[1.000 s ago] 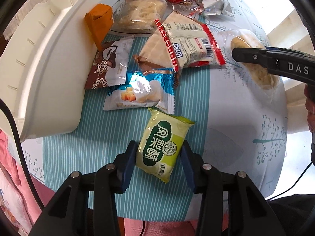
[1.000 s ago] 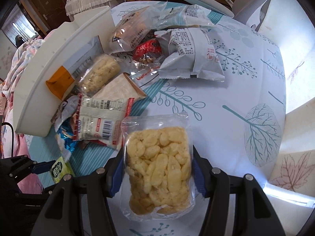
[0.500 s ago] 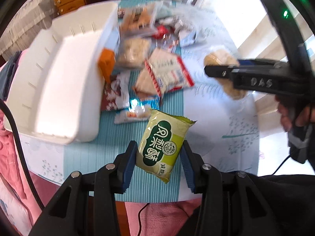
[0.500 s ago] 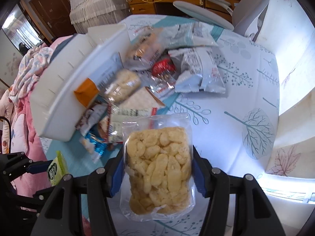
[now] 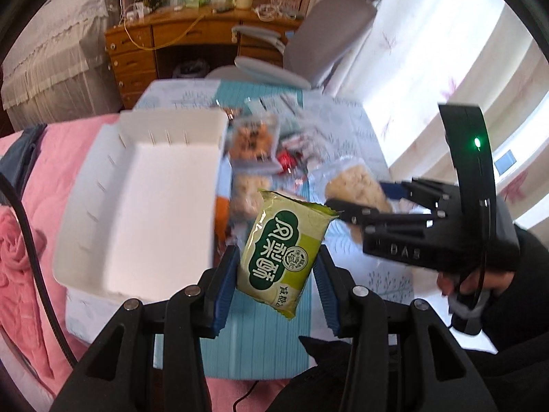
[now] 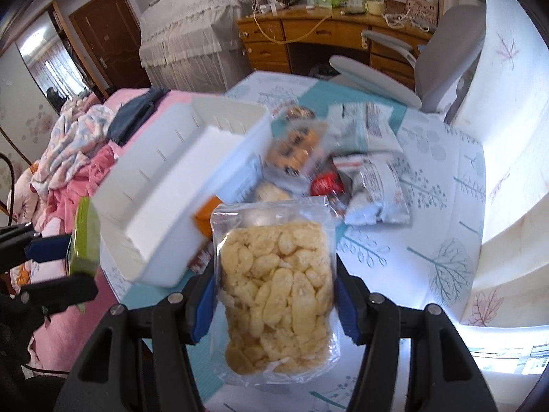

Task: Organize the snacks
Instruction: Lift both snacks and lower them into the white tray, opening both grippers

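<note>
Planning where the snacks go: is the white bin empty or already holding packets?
Empty, as far as shown: the white bin shows only bare white floor in the left wrist view.

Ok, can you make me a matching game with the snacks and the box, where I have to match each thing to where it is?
Things:
1. green snack packet
2. clear bag of yellow puffed snacks
3. white plastic box
4. red wrapped candy

Places:
A. lying in the snack pile on the table
B. held in the right gripper
C. standing empty at the table's edge near the pink bedding
D. held in the left gripper

Pairs: 1-D, 2-B, 3-C, 4-A
</note>
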